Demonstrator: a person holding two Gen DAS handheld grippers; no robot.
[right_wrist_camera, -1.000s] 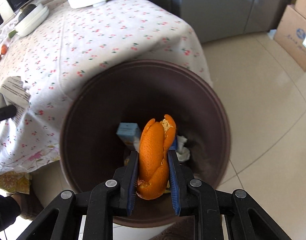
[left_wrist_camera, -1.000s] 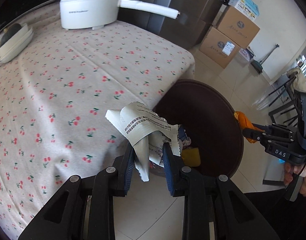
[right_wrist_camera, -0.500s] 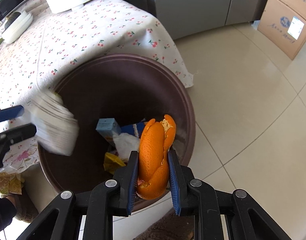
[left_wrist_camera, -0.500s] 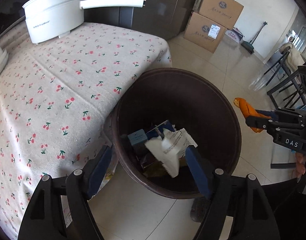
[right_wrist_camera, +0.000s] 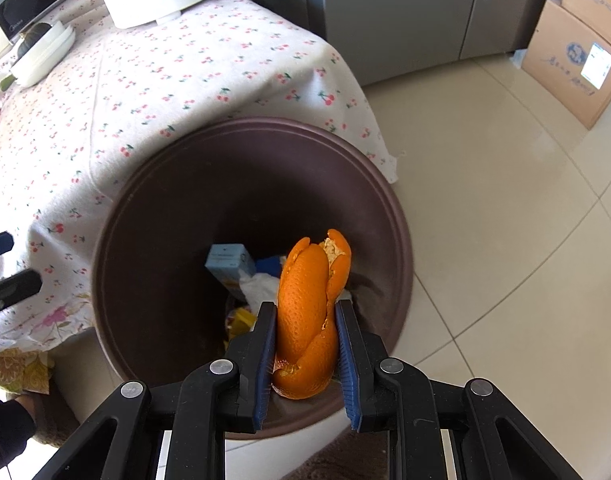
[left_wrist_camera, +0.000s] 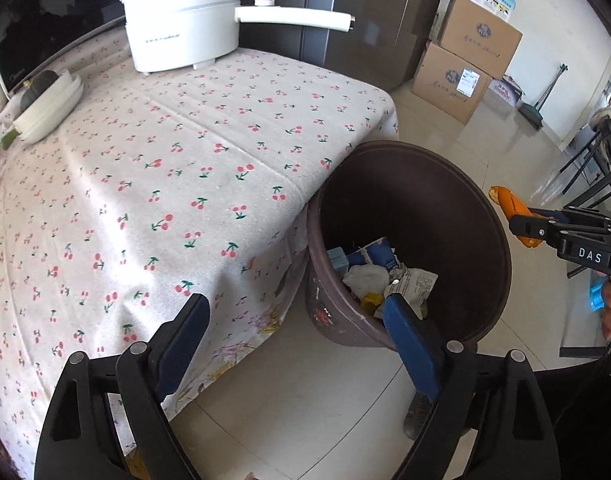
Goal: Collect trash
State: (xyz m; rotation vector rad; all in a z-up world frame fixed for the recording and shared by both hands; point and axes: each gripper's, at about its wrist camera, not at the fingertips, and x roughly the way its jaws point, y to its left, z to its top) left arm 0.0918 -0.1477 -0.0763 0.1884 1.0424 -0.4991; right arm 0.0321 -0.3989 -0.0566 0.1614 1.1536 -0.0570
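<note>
A dark brown trash bin point(left_wrist_camera: 485, 216) point(right_wrist_camera: 153, 216) stands on the floor against the table's corner. Inside lie a crumpled white wrapper point(left_wrist_camera: 413, 284), a small blue box point(right_wrist_camera: 229, 260) and other scraps. My left gripper point(left_wrist_camera: 295, 320) is open and empty, at the bin's near rim beside the table edge. My right gripper point(right_wrist_camera: 307, 312) is shut on an orange peel point(right_wrist_camera: 309, 320) and holds it over the bin's near rim; the peel also shows in the left wrist view point(left_wrist_camera: 509, 208).
The table carries a cherry-print cloth point(left_wrist_camera: 165, 168), a white electric pot point(left_wrist_camera: 181, 32) and a white dish point(left_wrist_camera: 49, 108). Cardboard boxes point(left_wrist_camera: 465, 56) stand by the far wall. Chair legs point(left_wrist_camera: 585, 168) are at the right. Tiled floor point(right_wrist_camera: 505, 200) surrounds the bin.
My left gripper opened and dropped the white wrapper into the bin, then pulled back toward the table. My right gripper kept hold of the orange peel and shifted slightly over the bin.
</note>
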